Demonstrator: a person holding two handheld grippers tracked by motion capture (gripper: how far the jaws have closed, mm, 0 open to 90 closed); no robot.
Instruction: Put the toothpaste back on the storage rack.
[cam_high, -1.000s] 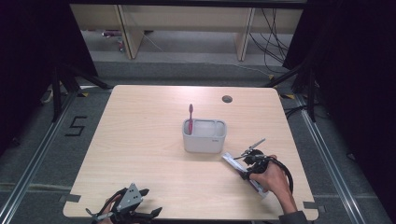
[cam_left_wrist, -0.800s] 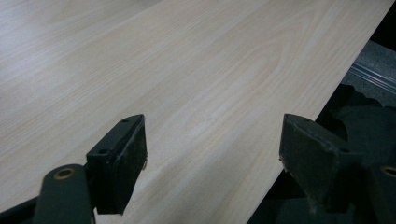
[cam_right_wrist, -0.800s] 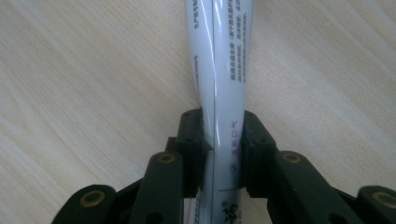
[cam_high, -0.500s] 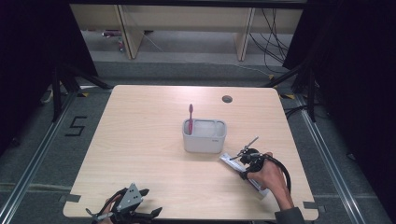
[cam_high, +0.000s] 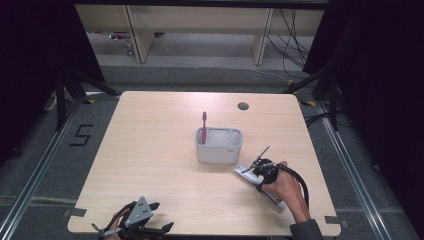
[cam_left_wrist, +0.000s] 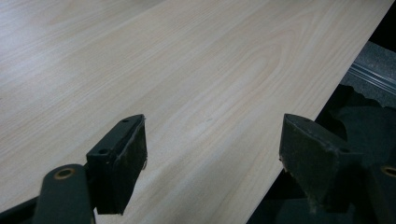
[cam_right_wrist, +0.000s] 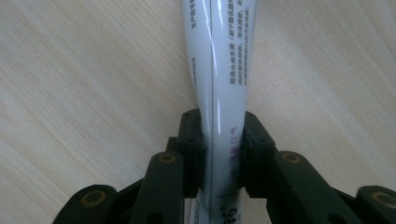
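The right tool (cam_right_wrist: 223, 149) has its two black jaws pressed against the sides of a white toothpaste tube (cam_right_wrist: 219, 65), squeezing it near one end; nothing else is in the grip. The tube runs straight ahead of the jaws along their own line, lying on or just above the pale wooden desk (cam_high: 150, 150). In the high view the right tool (cam_high: 256, 167) sits at the desk's right front, the tube (cam_high: 245, 171) stretched slantwise, one end aimed toward the grey holder (cam_high: 219, 146) and the other back under the person's right hand (cam_high: 285, 187). The holder stands just beyond and to the left of the tube's free end, near but apart, with a red toothbrush (cam_high: 204, 125) upright in its left compartment. So the right hand is much the nearer one. The left tool (cam_high: 142, 222) rests at the front left edge, well apart, its jaws wide and empty over bare wood.
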